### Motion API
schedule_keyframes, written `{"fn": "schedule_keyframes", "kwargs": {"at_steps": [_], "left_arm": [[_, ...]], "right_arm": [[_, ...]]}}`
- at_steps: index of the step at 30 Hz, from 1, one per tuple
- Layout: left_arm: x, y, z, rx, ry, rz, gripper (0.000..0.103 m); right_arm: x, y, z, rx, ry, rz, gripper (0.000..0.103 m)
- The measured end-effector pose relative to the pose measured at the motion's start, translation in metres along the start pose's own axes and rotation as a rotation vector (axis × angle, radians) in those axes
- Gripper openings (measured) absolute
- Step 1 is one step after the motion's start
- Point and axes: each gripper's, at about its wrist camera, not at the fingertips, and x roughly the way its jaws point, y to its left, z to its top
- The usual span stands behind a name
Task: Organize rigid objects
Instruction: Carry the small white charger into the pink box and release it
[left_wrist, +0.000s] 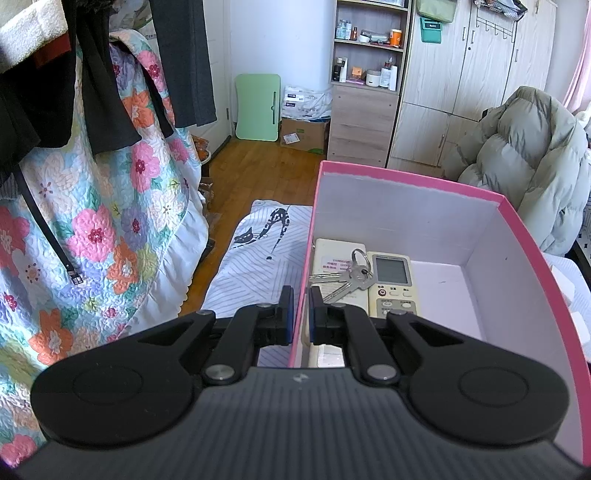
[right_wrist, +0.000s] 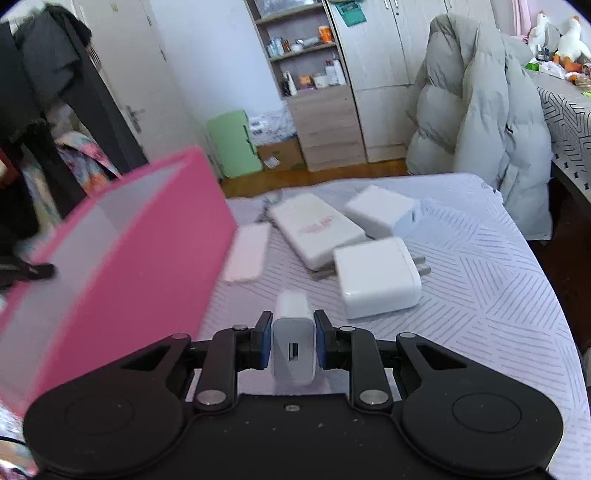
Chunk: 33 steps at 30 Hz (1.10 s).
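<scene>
**Box steadied while a charger is gripped**

Bedroom clutter lies behind a patterned bed sheet (right_wrist: 480, 295). Left tongs (left_wrist: 300, 312) pinch the pink box (left_wrist: 369, 173) wall, likely steadying it; only this view shows keys (left_wrist: 347, 277) and remote (left_wrist: 391, 280) inside. Right tongs (right_wrist: 293, 345) clamp a small white charger (right_wrist: 293, 350), with more adapters (right_wrist: 376, 277) beyond.
</scene>
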Motion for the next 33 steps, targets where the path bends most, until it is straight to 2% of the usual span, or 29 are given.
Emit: {"fn": "schedule_keyframes", "kwargs": {"at_steps": [7, 9, 11, 14, 16, 18, 21, 24, 26, 33], "left_arm": [[0.000, 0.000, 0.000, 0.000, 0.000, -0.001, 0.007], [0.000, 0.000, 0.000, 0.002, 0.001, 0.002, 0.007], [0.001, 0.000, 0.000, 0.000, 0.003, 0.006, 0.007], [0.001, 0.000, 0.000, 0.005, 0.001, 0.010, 0.007], [0.001, -0.001, 0.000, 0.001, 0.001, 0.006, 0.007], [0.001, -0.001, 0.000, -0.006, -0.001, -0.002, 0.007], [-0.001, -0.001, -0.001, -0.003, -0.003, -0.004, 0.007], [-0.001, -0.002, -0.001, 0.005, -0.002, 0.005, 0.007], [-0.002, 0.000, -0.001, 0.003, -0.003, -0.001, 0.007], [-0.002, 0.003, 0.000, -0.013, -0.006, -0.015, 0.007]], "right_arm": [[-0.061, 0.037, 0.021, -0.091, -0.121, 0.091, 0.027], [-0.074, 0.050, 0.030, -0.108, -0.132, 0.151, 0.027], [-0.076, 0.063, 0.043, -0.094, -0.070, 0.274, 0.027], [-0.064, 0.080, 0.058, -0.053, 0.027, 0.409, 0.027], [-0.050, 0.094, 0.062, -0.046, 0.092, 0.440, 0.027], [-0.030, 0.111, 0.061, -0.054, 0.151, 0.417, 0.027], [0.001, 0.130, 0.052, -0.065, 0.187, 0.378, 0.027], [0.032, 0.145, 0.049, -0.097, 0.267, 0.324, 0.027], [0.047, 0.148, 0.045, -0.103, 0.317, 0.319, 0.027], [0.068, 0.165, 0.034, -0.135, 0.428, 0.309, 0.027]]}}
